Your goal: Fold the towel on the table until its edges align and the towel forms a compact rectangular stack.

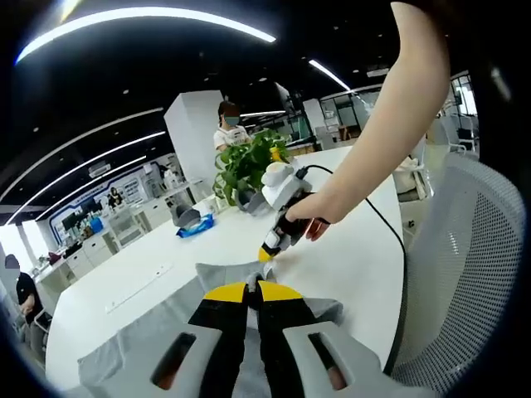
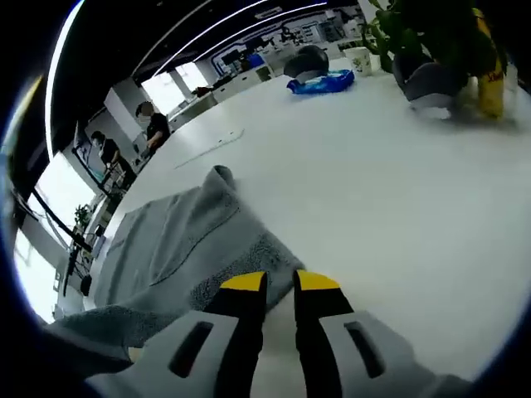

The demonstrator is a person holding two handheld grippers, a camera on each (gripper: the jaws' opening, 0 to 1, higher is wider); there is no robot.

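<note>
A grey towel (image 1: 149,332) lies spread on the white table (image 1: 348,249). My left gripper (image 1: 253,288) is over its middle, jaws pressed together with a pinch of grey cloth between the yellow tips. At the far edge of the towel is my right gripper (image 1: 270,251), held by a hand and tipped down onto the cloth. In the right gripper view the towel (image 2: 178,236) runs away to the left. Its near corner sits between the narrowly spaced jaws of my right gripper (image 2: 280,283). The towel's left part bunches up in a raised fold (image 2: 83,325).
A potted plant (image 1: 249,166) and a blue packet (image 1: 195,224) stand at the table's far side, with a paper cup (image 2: 359,60) and a yellow bottle (image 2: 489,79). A mesh chair (image 1: 465,274) is at the right. A cable (image 1: 386,224) trails across the table. People stand behind.
</note>
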